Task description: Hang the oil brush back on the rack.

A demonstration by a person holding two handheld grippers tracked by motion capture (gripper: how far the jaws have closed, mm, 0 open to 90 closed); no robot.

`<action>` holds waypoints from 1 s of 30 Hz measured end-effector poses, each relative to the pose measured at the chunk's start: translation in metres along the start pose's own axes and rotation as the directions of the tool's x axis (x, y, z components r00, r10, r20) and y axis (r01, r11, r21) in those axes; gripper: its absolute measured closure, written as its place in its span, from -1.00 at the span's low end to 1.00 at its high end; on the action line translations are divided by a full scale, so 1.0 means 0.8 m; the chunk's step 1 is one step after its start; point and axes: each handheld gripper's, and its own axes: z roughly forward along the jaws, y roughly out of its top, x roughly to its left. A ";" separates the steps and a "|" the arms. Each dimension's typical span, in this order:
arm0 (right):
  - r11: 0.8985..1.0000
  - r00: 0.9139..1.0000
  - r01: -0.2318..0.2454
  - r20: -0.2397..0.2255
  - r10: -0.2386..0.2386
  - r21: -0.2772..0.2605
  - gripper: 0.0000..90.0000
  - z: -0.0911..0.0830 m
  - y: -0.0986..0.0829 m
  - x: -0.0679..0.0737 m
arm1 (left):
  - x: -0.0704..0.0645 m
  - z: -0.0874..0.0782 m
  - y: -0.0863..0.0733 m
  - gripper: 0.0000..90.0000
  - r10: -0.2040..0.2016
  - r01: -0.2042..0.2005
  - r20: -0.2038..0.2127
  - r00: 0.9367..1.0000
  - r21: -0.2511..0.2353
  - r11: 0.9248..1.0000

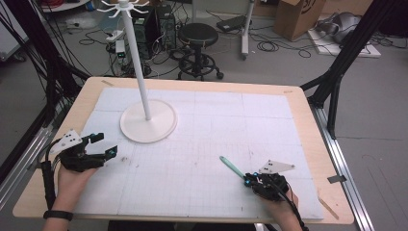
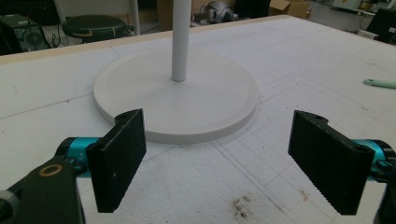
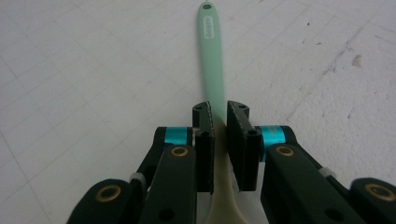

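**Spatula pinched, open mat ahead**

While our right gripper (image 3: 219, 119) pinches the mint-handled spatula (image 3: 211, 51), handle pointing away ahead of its jaws, bare mat (image 1: 216, 130) surrounds it; our left gripper (image 2: 219, 158) rests spread wide, the white stand's base (image 2: 205, 102) just ahead

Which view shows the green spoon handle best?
The right gripper view: the handle runs straight up from the right hand-held gripper, whose jaws clamp it, hanging hole visible. The high view shows it small and thin. The left gripper view catches just its tip at the edge.
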 end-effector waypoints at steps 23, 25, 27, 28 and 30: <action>0.998 0.999 -0.037 -0.012 0.037 -0.045 0.84 -0.005 0.019 -0.007 | -0.001 0.002 -0.001 -0.55 0.002 -0.002 -0.001 1.000 0.007 1.000; 0.996 0.999 -0.037 -0.027 0.035 -0.079 0.84 -0.007 0.029 -0.009 | -0.001 0.001 -0.001 -0.55 0.000 0.000 -0.001 1.000 0.007 1.000; 0.993 0.999 -0.040 -0.038 0.036 -0.111 0.84 -0.009 0.041 -0.010 | 0.000 0.001 -0.001 -0.55 0.002 -0.002 0.000 1.000 0.007 1.000; 0.991 0.998 -0.040 -0.050 0.034 -0.130 0.84 -0.010 0.052 -0.012 | 0.000 0.001 -0.001 -0.55 0.003 -0.003 0.000 1.000 0.007 1.000; 0.987 0.998 -0.040 -0.053 0.032 -0.156 0.84 -0.013 0.067 -0.014 | 0.000 0.002 -0.001 -0.55 0.001 -0.001 0.001 1.000 0.007 1.000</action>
